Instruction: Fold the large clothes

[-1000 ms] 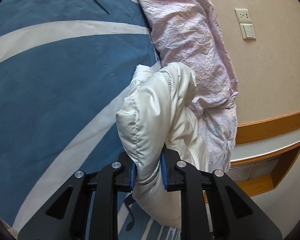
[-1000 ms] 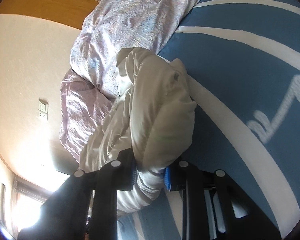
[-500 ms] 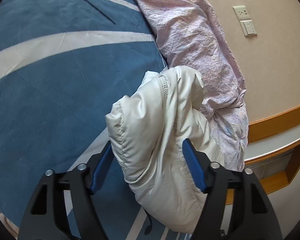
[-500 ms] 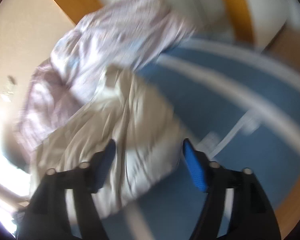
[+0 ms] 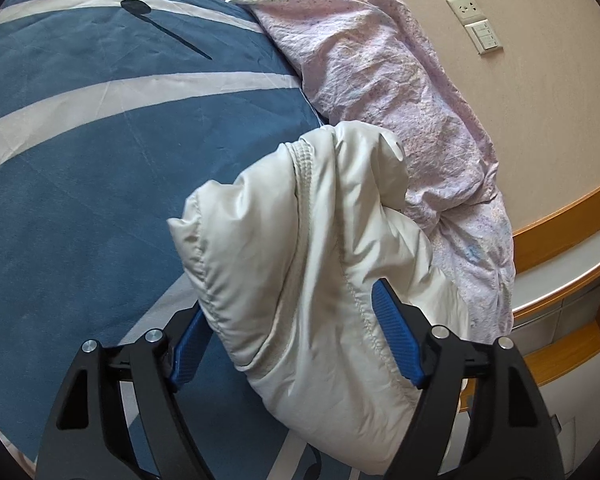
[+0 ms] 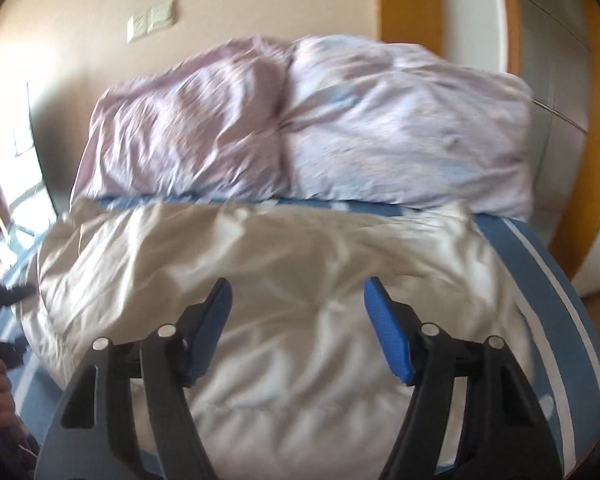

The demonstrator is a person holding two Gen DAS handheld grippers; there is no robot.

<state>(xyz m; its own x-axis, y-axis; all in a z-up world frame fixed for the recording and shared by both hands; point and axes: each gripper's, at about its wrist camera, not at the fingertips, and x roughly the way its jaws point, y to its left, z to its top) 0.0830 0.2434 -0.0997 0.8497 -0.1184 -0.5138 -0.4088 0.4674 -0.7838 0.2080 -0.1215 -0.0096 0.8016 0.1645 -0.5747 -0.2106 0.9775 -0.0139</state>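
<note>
A white puffy jacket lies bunched on a blue bed cover with white stripes. My left gripper is open, its blue pads on either side of the jacket's folded edge without pinching it. In the right wrist view, the jacket spreads across the bed below my right gripper, which is open and empty above it. That view is motion blurred.
A crumpled lilac duvet lies along the bed's far side against a beige wall. A wall socket and switch are on that wall. A wooden ledge runs at the right.
Both grippers have opened and let go of the jacket, which now lies on the bed. The right gripper has swung round to face the duvet and wall.
</note>
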